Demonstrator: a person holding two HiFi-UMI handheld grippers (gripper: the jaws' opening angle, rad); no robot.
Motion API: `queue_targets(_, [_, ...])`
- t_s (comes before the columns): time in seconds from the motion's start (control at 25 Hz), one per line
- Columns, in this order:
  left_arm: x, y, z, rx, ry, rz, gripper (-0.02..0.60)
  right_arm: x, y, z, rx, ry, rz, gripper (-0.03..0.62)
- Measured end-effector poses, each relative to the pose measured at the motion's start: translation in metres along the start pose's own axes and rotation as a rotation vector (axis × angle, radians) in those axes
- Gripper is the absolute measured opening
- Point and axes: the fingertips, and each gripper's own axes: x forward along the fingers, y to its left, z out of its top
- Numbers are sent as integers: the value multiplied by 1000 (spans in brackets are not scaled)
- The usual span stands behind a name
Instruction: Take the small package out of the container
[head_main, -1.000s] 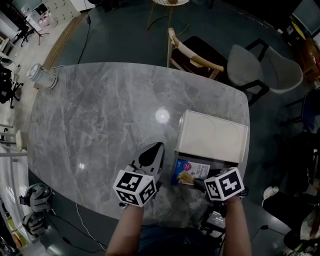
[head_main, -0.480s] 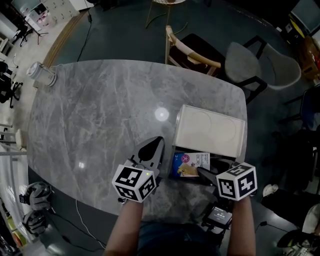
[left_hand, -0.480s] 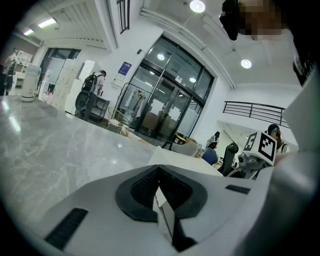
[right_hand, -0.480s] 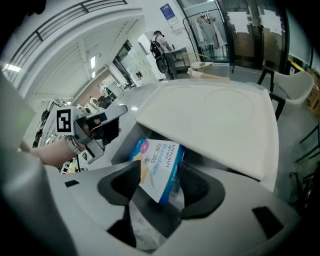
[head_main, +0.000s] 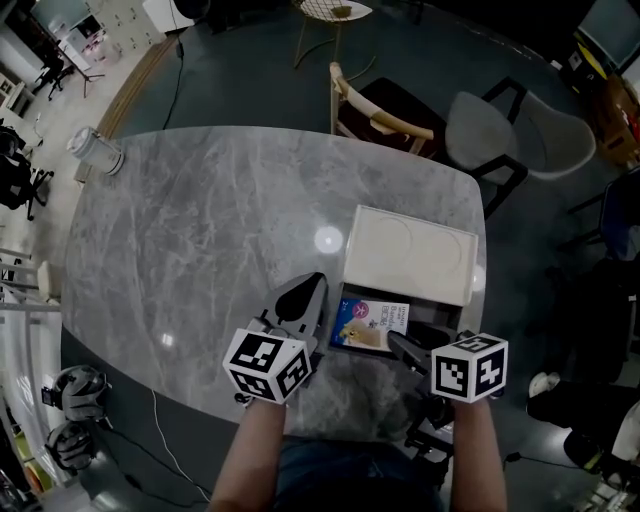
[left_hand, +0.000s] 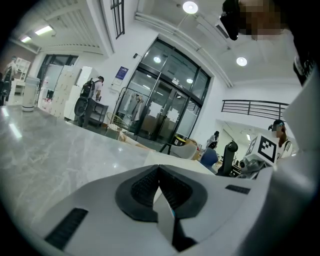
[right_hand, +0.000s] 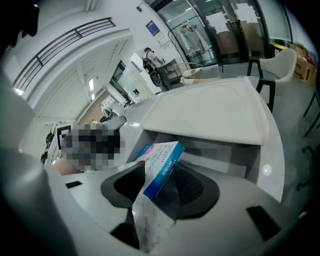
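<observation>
In the head view, a white container (head_main: 410, 252) is seen on the grey marble tabletop (head_main: 200, 230), close to its near edge and toward its right edge. A pale lid covers the container's far part. At the uncovered near end the small package (head_main: 370, 324), blue and white, is seen. The left hand-held gripper (head_main: 310, 295) is held over the tabletop just beside the container's left side. The right hand-held gripper (head_main: 396, 343) is pointed at the package's near edge from the tabletop's near edge.

In the left gripper view, the left hand-held gripper (left_hand: 159, 170) is shown with its jaws pressed together and nothing held between them. The tabletop (left_hand: 45, 145) stretches away to the left, and the marker cube of the right hand-held gripper (left_hand: 266, 147) is visible at the right.

In the right gripper view, the small package (right_hand: 162, 157) is gripped by the right hand-held gripper (right_hand: 162, 175): its jaws have just been closing, and the pads are pressed on the package's lower end. The package is tilted, with its top toward the container (right_hand: 215, 117) just behind it.
</observation>
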Motion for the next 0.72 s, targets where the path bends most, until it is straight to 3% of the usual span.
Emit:
queue_targets(0.2, [-8, -10, 0, 21, 1, 0, 12, -12, 3, 13, 201, -130, 121, 149])
queue_targets(0.36, [-11, -13, 3, 32, -5, 1, 12, -11, 15, 14, 242, -162, 199, 103])
queue_targets(0.56, [-11, -16, 5, 39, -9, -1, 12, 3, 14, 4, 120, -97, 99, 133])
queue_targets(0.72, [-14, -18, 5, 48, -12, -4, 12, 4, 9, 6, 172, -70, 81, 123])
